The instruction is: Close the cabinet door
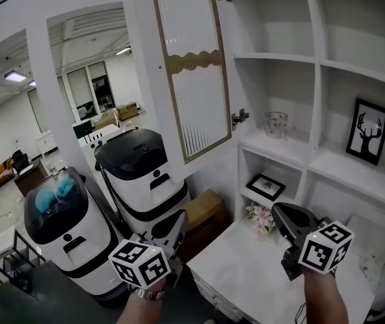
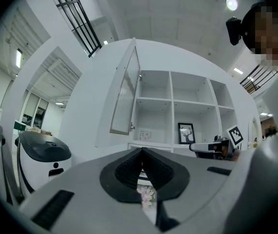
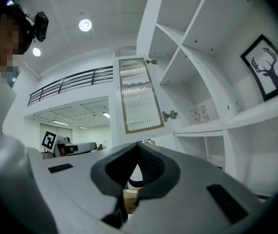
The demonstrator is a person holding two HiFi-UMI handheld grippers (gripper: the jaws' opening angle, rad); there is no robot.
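Nothing of the closing is done: the door (image 1: 192, 73) stands swung wide off the left edge of the cabinet (image 1: 320, 65), while the left gripper (image 1: 177, 223) and right gripper (image 1: 278, 212), both pinched together and empty, hang below it, touching nothing.

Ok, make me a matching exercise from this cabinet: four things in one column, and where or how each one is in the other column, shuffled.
Things:
1. cabinet door
2. glass
3. deer picture
4. flowers

Place or state:
A. on the counter
B. swung open
C. beside the lower hinge
D. upright, farthest to the right

Pairs: 1-B, 2-C, 3-D, 4-A.
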